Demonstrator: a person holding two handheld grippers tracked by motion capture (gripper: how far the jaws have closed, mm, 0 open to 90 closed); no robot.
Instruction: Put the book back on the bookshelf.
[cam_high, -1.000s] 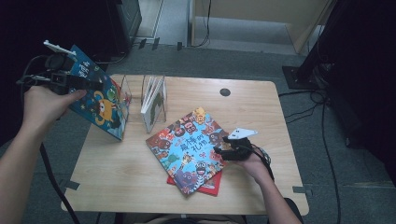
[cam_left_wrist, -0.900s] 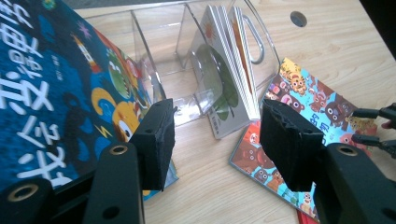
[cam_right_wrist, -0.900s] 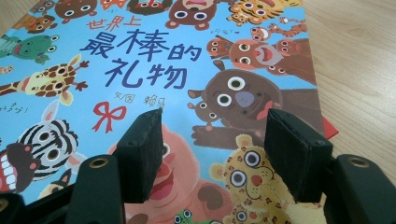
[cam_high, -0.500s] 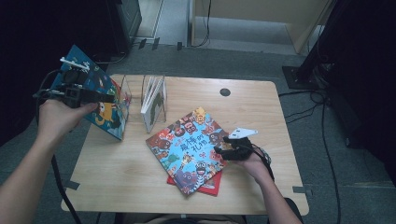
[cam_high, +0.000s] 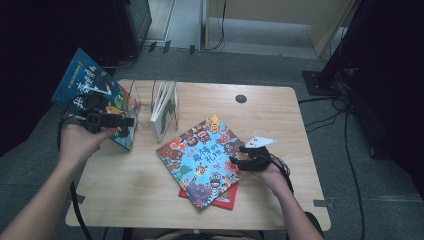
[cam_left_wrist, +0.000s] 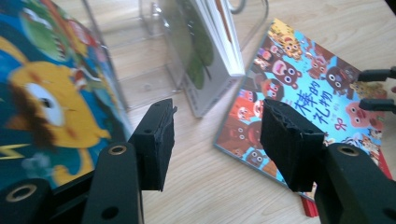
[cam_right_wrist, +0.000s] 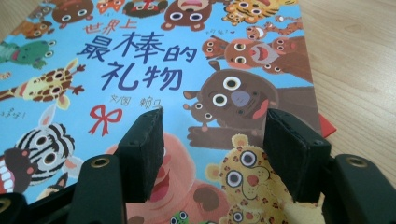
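Right gripper (cam_right_wrist: 210, 126): nearest the person, at the right edge of the flat stack. Its fingers (cam_right_wrist: 142, 149) are spread over the cover and pinch nothing. I judge it is poised to take this book next.

Animal book (cam_high: 200, 157): blue cover, lying flat and skewed in the middle of the table (cam_high: 140, 190). It is on top of the stack, so it is the free one to lift.

Red book (cam_high: 225, 202): lies under the animal book, with a corner and an edge showing. It is pinned until the top one goes.

Left gripper (cam_high: 131, 121): at the table's left, level and pointing toward the rack. Its fingers (cam_left_wrist: 156, 140) stand apart with bare table between them.

Monster book (cam_high: 85, 82): the book in hand, on edge and tilted at the far left corner. It presses against the outer side of the left finger, just beside the rack. What carries it I cannot tell. It seems aimed at an empty slot.

Clear rack (cam_high: 145, 100): stands beyond the stack. Its dividers keep books upright.

Shelved book (cam_high: 165, 107): stands upright in the rack's right-hand slot, already filed.

Dark round spot (cam_high: 241, 98): on the table's far side, well apart from the rest.

Count: four books (two stacked, one shelved, one at the left gripper), one rack, two grippers.
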